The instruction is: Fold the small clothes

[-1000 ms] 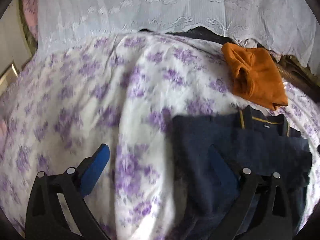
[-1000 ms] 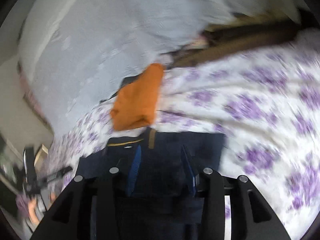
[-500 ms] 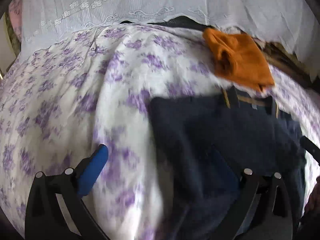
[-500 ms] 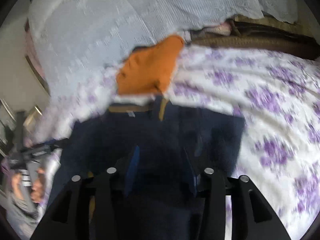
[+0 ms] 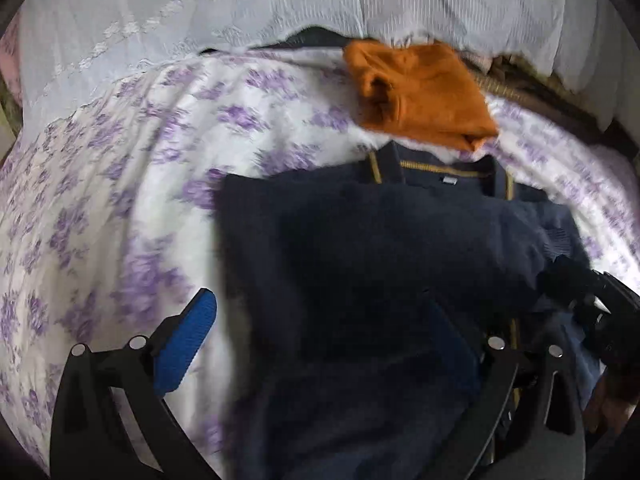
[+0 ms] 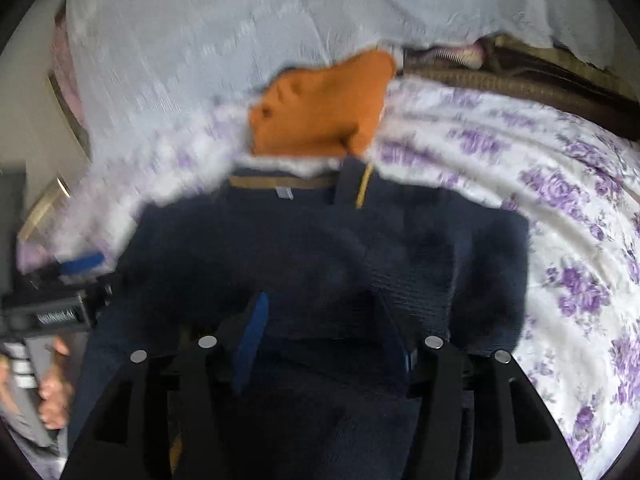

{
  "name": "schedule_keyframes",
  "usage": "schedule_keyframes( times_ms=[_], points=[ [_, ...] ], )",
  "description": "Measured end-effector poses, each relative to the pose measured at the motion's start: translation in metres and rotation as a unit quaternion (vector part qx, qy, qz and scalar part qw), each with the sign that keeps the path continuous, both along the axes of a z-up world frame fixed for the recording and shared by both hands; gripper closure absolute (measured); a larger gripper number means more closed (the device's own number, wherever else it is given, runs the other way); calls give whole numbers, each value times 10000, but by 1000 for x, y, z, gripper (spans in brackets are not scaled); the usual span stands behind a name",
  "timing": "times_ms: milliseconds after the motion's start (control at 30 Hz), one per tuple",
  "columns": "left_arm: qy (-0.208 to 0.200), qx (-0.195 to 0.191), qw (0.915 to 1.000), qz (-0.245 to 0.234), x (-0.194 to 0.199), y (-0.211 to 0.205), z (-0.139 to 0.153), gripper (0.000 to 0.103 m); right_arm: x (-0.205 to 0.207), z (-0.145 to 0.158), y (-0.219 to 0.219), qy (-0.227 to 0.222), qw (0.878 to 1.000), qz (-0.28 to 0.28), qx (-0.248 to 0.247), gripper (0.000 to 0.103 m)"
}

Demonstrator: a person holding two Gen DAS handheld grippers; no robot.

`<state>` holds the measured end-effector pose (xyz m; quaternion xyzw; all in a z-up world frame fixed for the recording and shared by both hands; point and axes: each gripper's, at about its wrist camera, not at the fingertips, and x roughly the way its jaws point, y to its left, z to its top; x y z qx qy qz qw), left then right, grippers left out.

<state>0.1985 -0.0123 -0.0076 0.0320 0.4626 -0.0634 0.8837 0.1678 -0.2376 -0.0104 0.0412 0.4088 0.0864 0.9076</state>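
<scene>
A navy shirt (image 5: 380, 260) with a yellow-trimmed collar lies flat on the flowered bedsheet (image 5: 120, 200), its sides folded in. Beyond its collar sits a folded orange garment (image 5: 420, 92). My left gripper (image 5: 320, 320) is wide open at the shirt's left edge, one blue pad over the sheet and the other over navy cloth. In the right wrist view the navy shirt (image 6: 320, 248) fills the middle. My right gripper (image 6: 322, 320) hovers low over it with its jaws opening. Cloth lies under and between the pads, which do not press on it.
A white embroidered cover (image 5: 280, 8) hangs behind the bed. Brown bedding (image 6: 520, 76) runs along the far right. The right gripper's body (image 5: 592, 304) shows at the shirt's right side. A hand (image 6: 52, 400) holds the left gripper's handle.
Both grippers have moved in lower over the navy shirt, which now looks larger and more central. The right gripper's pads stand wider apart than before.
</scene>
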Motion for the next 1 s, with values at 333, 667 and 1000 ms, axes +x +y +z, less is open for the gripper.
schedule_keyframes(
  times_ms=[333, 667, 1000],
  points=[
    [-128, -306, 9992, 243, 22, 8, 13, 4, 15, 35, -4, -360, 9993, -14, -61, 38],
    [128, -524, 9983, 233, 44, 23, -7, 4, 13, 32, -11, -576, 9983, -63, 91, 35],
    [320, -373, 9988, -49, -15, 24, -11, 4, -26, 17, -14, -280, 9979, -121, 573, 28]
  ],
)
